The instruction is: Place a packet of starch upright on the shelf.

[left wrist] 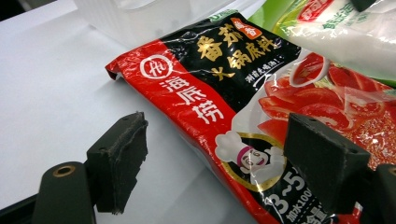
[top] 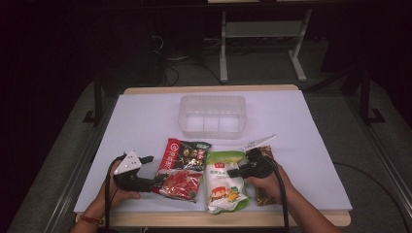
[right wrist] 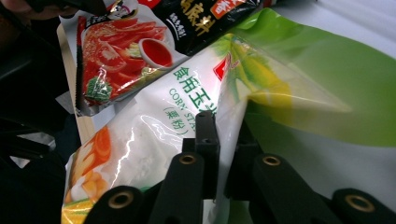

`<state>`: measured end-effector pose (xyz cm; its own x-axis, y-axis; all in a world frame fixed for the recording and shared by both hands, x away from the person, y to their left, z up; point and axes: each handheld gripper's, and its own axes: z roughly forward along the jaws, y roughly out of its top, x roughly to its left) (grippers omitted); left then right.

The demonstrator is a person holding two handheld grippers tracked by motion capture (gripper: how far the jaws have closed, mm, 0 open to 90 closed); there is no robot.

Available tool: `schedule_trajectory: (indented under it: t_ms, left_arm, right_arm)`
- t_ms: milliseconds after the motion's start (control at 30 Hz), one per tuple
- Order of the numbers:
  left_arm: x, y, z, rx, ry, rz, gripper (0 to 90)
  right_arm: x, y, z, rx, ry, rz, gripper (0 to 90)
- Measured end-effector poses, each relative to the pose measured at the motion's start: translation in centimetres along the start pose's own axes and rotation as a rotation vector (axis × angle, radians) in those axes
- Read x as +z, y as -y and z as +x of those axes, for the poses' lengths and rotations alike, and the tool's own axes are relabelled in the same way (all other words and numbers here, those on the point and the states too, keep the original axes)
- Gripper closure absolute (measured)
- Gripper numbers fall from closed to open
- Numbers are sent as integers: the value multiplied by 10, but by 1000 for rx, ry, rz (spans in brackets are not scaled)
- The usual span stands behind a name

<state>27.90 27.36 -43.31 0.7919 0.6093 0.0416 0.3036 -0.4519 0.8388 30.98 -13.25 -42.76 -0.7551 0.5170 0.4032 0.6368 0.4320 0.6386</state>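
R tool (right wrist: 223,154) was clamped on cornstarch bag (right wrist: 154,135) edge; L tool (left wrist: 224,158) gaped by hotpot pouch (left wrist: 233,93). We'd lift slow, avoiding tearing.

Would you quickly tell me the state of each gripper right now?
Left gripper: open, astride the red-and-black sauce packet's edge.
Right gripper: shut on the white-and-green cornstarch bag.

Black tongs (top: 150,171), brass rivets; red-gold bracelet (top: 90,219) (left wrist).
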Motion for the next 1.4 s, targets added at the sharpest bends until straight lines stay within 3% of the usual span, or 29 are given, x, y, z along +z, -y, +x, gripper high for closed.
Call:
schedule_trajectory:
  t_ms: [367, 600, 667, 833, 1133, 1400]
  left_arm:
    - [-5, 2, 6, -28, -11, -28, 211]
    - [-6, 2, 6, -32, -4, -35, 211]
    - [-6, 2, 6, -35, -6, -37, 211]
    - [-8, 2, 7, -41, -10, -44, 211]
    - [-14, 2, 12, -62, -30, -79, 210]
    - [-18, 4, 16, -73, -45, -88, 210]
  right_arm:
    - [-15, 1, 22, -67, 36, -55, 891]
    - [-26, -2, 35, -96, 18, -106, 897]
    - [-30, -4, 45, -127, 16, -124, 897]
    - [-34, -6, 55, -158, 13, -143, 898]
    - [-40, -8, 65, -204, 18, -162, 899]
    - [-53, -14, 74, -236, 26, -210, 899]
